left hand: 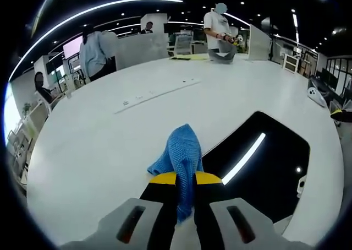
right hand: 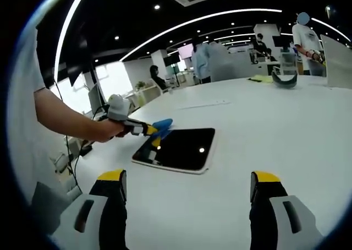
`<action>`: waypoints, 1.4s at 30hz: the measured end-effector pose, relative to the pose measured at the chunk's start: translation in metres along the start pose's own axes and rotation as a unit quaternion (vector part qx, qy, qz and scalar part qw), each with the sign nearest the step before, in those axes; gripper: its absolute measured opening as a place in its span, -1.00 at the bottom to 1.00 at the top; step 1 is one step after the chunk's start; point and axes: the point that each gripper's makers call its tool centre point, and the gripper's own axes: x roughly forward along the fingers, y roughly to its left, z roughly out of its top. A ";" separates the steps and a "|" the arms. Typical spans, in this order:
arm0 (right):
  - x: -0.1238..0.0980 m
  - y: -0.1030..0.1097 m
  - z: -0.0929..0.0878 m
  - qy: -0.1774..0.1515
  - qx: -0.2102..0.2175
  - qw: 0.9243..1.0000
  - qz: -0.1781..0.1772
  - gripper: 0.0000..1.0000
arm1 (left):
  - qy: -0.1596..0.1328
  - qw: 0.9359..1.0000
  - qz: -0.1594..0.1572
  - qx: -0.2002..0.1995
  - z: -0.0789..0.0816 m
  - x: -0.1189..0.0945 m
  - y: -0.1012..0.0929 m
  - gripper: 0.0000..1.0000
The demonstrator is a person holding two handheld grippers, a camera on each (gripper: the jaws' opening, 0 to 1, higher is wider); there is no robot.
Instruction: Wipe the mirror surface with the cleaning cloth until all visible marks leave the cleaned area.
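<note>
Left gripper view: my left gripper [left hand: 185,179] is clamped on the blue cleaning cloth [left hand: 180,153], held beside the mirror [left hand: 269,167] edge on the white table [left hand: 110,145]. No marks discernible.

Right gripper view: my right gripper [right hand: 187,185] hangs wide open, empty, short of the mirror. Wiping apparently not begun.

- You had one mirror [right hand: 177,148] lying on the table [right hand: 264,129].
- You had one blue cleaning cloth [left hand: 181,156], pinched in your left claw [left hand: 185,178].
- You held two claws in all: the left one, and the right claw [right hand: 187,185] with its jaws spread wide apart.
- Each claw carried two yellow-tipped jaws.
- One of your hands [right hand: 104,130] showed, in the right gripper view.
- At least four other people stood or sat in the background.
</note>
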 end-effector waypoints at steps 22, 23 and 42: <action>0.000 -0.001 0.004 -0.007 0.003 1.000 -0.005 0.84 | -0.003 1.000 -0.016 0.014 0.009 0.010 -0.017 -0.87; 0.000 0.000 0.004 -0.007 0.003 1.000 -0.005 0.84 | -0.003 1.000 -0.017 0.014 0.010 0.010 -0.018 -0.87; -0.002 -0.003 0.004 -0.007 0.005 1.000 -0.006 0.83 | -0.005 0.999 -0.028 0.021 0.014 0.016 -0.029 -0.87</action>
